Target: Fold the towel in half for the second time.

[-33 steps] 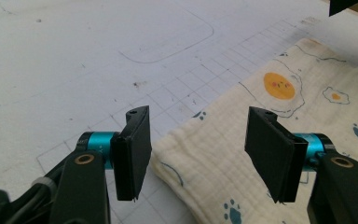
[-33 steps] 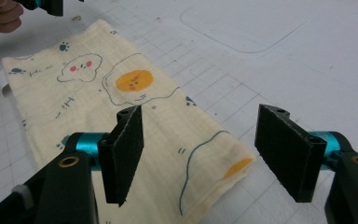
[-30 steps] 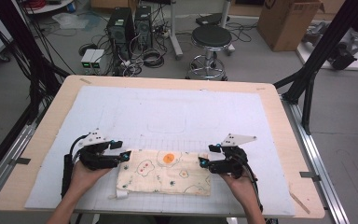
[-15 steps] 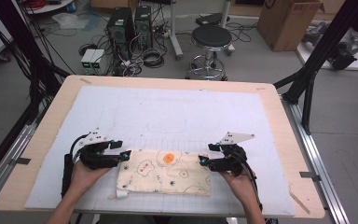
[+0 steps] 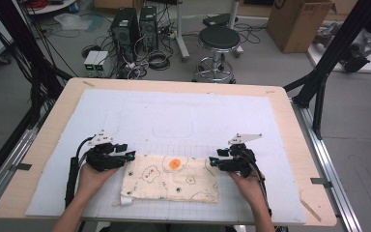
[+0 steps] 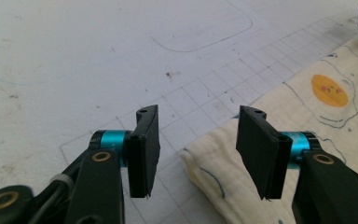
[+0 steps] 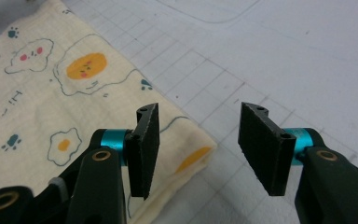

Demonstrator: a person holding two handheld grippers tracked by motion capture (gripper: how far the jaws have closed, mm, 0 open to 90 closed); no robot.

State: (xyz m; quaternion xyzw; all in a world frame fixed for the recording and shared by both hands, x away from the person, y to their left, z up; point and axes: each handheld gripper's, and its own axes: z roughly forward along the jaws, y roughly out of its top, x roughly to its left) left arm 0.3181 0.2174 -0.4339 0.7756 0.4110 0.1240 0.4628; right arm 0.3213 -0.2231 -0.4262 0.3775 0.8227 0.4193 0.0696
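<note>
A cream cloth (image 5: 170, 179) printed with fried eggs, seemingly folded, is lying flat near the table's (image 5: 43, 145) front edge. Both the left gripper (image 5: 129, 155) and right gripper (image 5: 213, 162) are closing, jaws spread at its corners, pinching nothing.

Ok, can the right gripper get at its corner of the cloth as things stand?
Probably yes. The right gripper has its jaws apart, just been closing, with the far right corner of the cloth lying flat between them on the mat. Nothing lies on or beside that corner.
</note>
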